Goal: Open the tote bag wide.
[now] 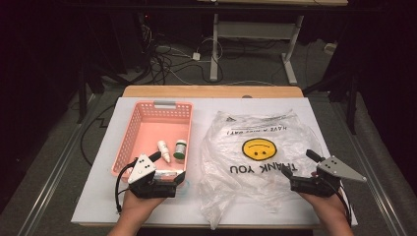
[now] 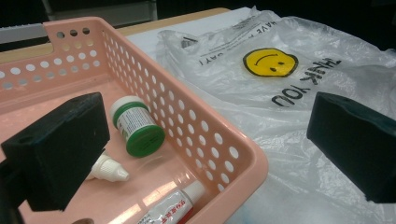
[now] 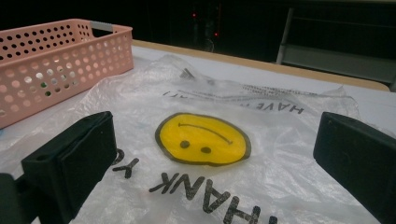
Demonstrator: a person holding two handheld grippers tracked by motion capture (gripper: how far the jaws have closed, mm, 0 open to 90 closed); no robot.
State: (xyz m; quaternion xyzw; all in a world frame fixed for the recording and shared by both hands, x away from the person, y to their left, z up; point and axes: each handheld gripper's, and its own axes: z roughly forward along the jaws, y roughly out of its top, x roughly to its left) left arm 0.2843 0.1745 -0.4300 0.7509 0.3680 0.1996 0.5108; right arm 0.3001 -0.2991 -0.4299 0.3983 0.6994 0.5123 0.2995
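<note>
Looking down from the high view, we see a pink perforated plastic basket (image 1: 156, 129) on the left of the white worktop (image 1: 295, 105) and a crumpled clear plastic bag with a yellow smiley face (image 1: 259, 149) on the right. Our left gripper (image 1: 158, 169) sits at the basket's near edge, and our right gripper (image 1: 301, 168) rests over the bag's near right part; both have jaws spread wide with nothing held. Inside the basket lie a small white dropper bottle (image 1: 163, 150) and a green-capped white jar (image 1: 180, 149), side by side. From the left gripper view, the wide-open jaws straddle the basket's near corner (image 2: 243, 161); the jar (image 2: 136, 126) lies on its side, the dropper bottle (image 2: 109, 169) just beside it, and a white tube with red print (image 2: 170, 210) nearer us. From the right gripper view, the empty jaws frame the bag's smiley face (image 3: 202, 139), with the basket (image 3: 56, 60) off to the left.
</note>
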